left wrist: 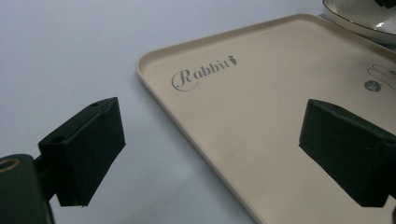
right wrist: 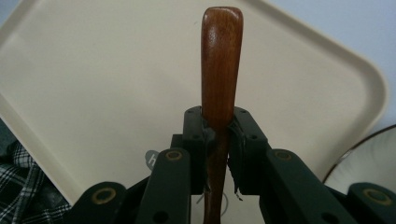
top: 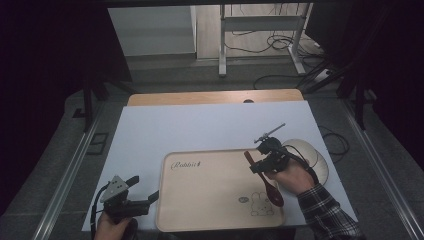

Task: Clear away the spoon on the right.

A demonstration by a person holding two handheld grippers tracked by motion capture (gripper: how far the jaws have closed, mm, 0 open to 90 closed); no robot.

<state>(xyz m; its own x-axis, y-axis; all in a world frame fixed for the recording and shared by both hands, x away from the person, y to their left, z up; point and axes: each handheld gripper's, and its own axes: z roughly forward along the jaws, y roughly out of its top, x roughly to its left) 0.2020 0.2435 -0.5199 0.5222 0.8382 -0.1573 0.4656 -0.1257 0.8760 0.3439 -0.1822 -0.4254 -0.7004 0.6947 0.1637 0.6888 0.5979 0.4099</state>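
The right gripper (top: 263, 161) is clamped on the handle of a wooden spoon (top: 267, 181), whose bowl lies toward 5 o'clock over the beige tray (top: 200, 200) on the table (top: 200, 127). The left gripper (top: 145, 196), jaws wide apart, rests at the tray's 9 o'clock edge.

A dark wooden spoon (top: 265, 177) is clamped by its handle in the right gripper (top: 260, 165), bowl end over the cream tray (top: 200, 200).

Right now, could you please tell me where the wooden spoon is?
In the high view, the wooden spoon is over the right part of the tray, clamped in the right gripper, left of the white plate.
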